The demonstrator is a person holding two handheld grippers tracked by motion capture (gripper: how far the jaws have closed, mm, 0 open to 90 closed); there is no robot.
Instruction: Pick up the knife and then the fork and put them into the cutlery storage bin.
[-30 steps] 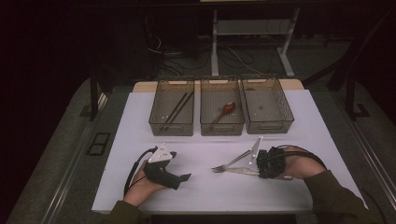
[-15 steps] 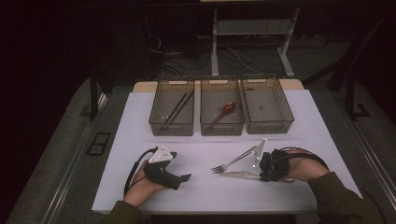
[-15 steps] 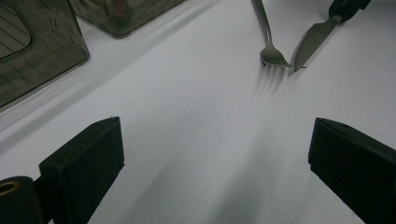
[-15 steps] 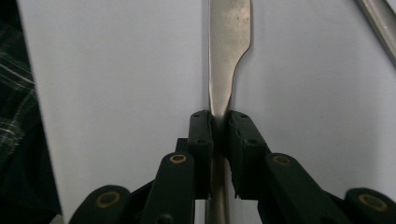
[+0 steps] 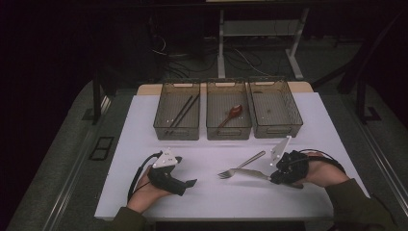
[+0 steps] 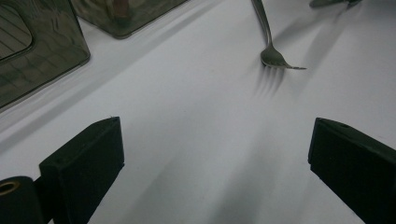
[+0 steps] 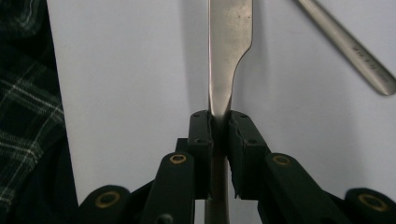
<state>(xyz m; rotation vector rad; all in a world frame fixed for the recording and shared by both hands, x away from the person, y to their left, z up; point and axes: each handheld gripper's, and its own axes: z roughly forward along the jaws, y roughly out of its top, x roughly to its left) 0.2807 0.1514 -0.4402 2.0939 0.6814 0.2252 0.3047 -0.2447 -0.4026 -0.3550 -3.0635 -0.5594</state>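
My right gripper (image 5: 271, 177) (image 7: 218, 116) is shut on a flat metal table knife (image 7: 229, 42), pinching its narrow neck; the blade (image 5: 252, 173) points left, low over the white table top (image 5: 211, 197). A metal fork (image 5: 240, 166) (image 6: 275, 55) lies just beyond it, tines toward the left, and its handle end (image 7: 345, 44) shows beside the knife. At the lower left my left gripper (image 5: 191, 183) (image 6: 215, 135) rests on the table, jaws wide open with nothing between them, aimed toward the fork.
Three clear bins stand in a row at the back. The left bin (image 5: 176, 136) holds dark chopsticks (image 5: 183, 113), the middle bin (image 5: 229, 136) a red spoon (image 5: 234, 111), and the right bin (image 5: 278, 132) looks bare. A plaid sleeve (image 7: 23, 102) is near the right gripper.
My right gripper has shifted slightly right and up with the knife still clamped. The left gripper and the fork have stayed put.
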